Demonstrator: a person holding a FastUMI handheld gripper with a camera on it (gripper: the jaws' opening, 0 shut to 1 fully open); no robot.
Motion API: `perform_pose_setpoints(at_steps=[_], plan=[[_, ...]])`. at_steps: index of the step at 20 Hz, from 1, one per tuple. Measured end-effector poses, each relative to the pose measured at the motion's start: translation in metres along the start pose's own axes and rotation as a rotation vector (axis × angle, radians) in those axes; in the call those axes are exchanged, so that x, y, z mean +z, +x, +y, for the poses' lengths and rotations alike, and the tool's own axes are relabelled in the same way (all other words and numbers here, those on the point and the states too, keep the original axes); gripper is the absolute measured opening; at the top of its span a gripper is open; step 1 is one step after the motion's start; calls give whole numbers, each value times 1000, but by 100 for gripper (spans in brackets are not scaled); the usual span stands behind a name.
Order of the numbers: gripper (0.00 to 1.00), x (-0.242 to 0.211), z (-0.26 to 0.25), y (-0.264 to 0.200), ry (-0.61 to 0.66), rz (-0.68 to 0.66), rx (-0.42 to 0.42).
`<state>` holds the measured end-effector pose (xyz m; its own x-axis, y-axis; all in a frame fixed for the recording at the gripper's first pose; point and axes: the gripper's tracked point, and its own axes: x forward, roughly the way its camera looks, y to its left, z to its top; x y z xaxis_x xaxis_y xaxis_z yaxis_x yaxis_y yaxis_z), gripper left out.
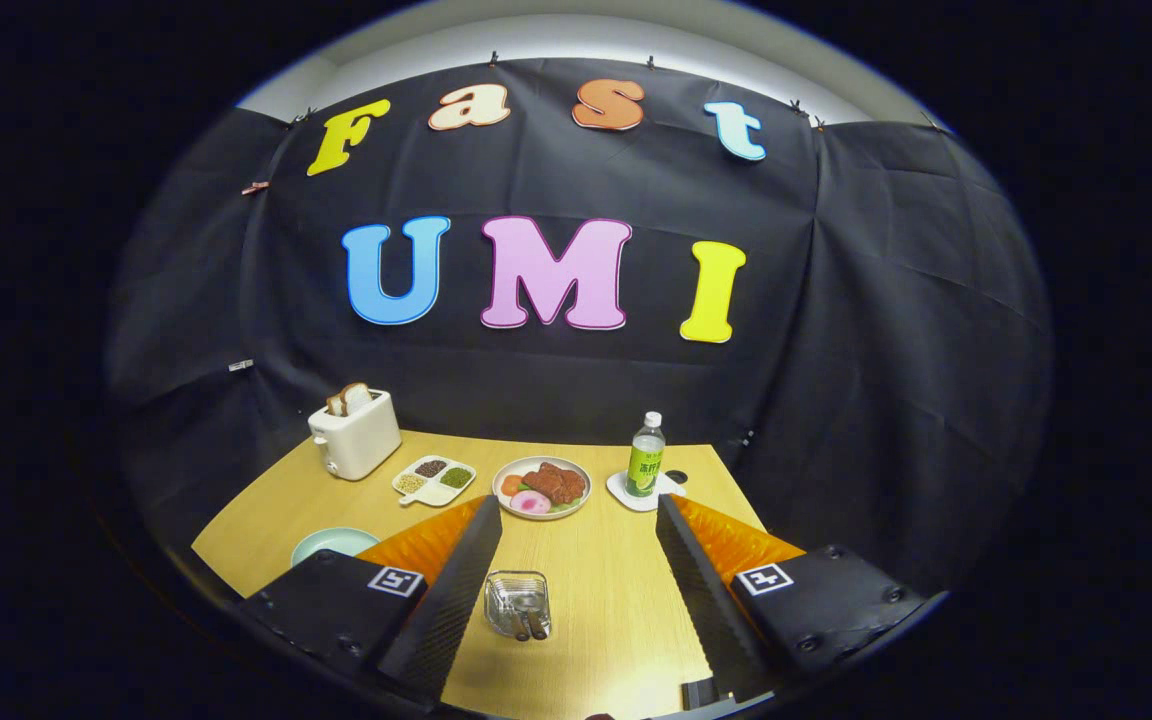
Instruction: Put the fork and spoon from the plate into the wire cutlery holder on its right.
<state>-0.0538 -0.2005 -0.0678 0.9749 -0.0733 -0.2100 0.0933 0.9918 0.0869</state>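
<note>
Gripper: two black ribbed fingers with orange backing, spread wide apart, holding nothing, raised above the tabletop.

Tabletop: light wooden surface, bordered by the black cloth wall behind.

Wire cutlery holder: small, clear-looking square basket of thin metal, standing upright on the tabletop between the fingers, nearer the left finger and not touching it. Handles of cutlery show inside it, leaning toward the near side; whether they are the fork, the spoon or both cannot be told at this size.

Pale green round plate: at the left near edge of the tabletop, partly hidden behind the left finger's housing; its visible part is bare.

White round plate of food: beyond the fingertips, carrying brown meat slices, an orange piece and a pink-and-white piece.

White sectioned dish: left of the food plate, three compartments with dark, green and pale contents.

White toaster: at the far left corner, bread slices standing in its slots.

Green-labelled plastic bottle with white cap: upright on a white square coaster, right of the food plate, just beyond the right fingertip.
</note>
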Motion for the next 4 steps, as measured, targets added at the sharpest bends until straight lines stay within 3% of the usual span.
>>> perform_pose_setpoints(at_steps=[4], plan=[[97, -7, -7, 0, -13, 6, 8]])
